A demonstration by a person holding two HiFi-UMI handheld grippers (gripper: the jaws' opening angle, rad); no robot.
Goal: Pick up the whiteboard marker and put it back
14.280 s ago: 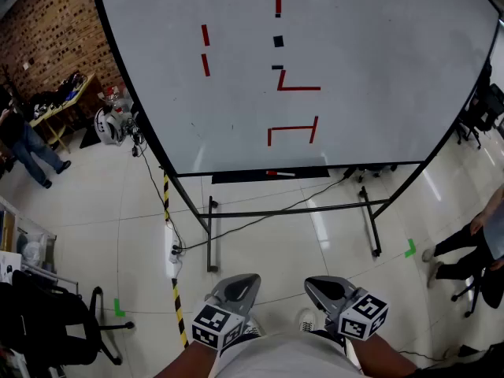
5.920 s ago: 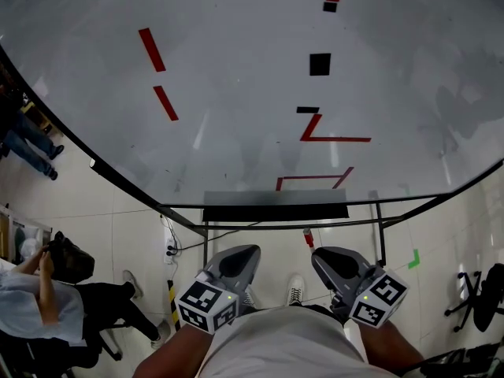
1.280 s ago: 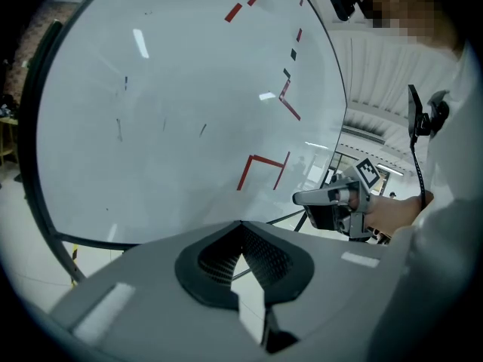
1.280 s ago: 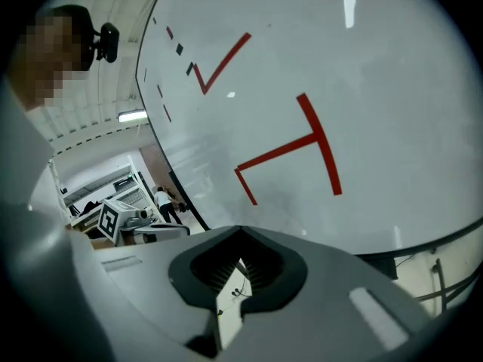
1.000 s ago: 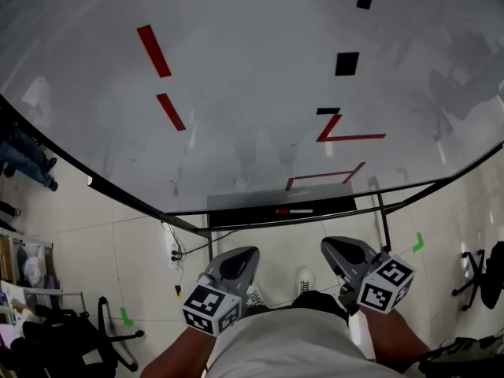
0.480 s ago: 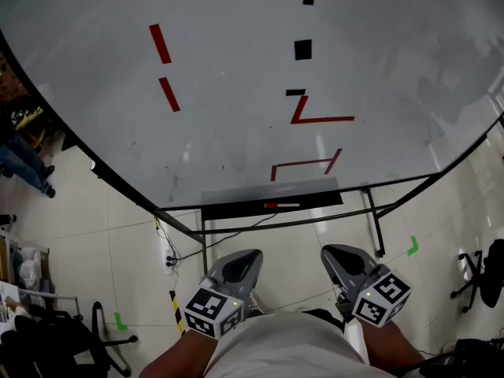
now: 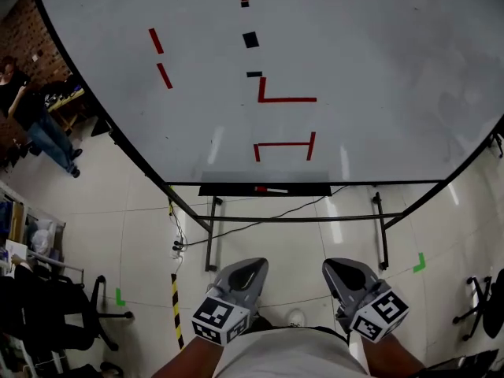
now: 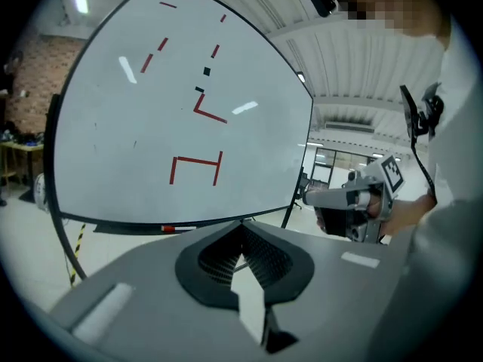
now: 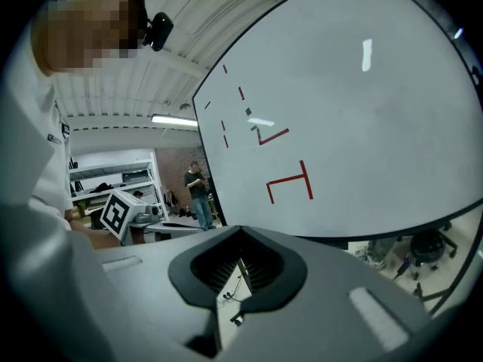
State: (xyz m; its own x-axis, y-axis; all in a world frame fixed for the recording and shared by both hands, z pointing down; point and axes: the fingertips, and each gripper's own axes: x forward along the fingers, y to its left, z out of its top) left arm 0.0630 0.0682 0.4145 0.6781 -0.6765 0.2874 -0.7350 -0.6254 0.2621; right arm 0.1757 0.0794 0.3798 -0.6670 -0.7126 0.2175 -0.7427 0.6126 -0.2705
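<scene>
Marker apparently on tray below whiteboard

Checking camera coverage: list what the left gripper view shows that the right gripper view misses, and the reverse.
Left gripper view only: the whiteboard marker lying on the tray below the whiteboard, and the right gripper. Right gripper view only: a standing person in the background, and the left gripper. Both: the whiteboard with red marks, and each view's own jaws together, empty.
</scene>
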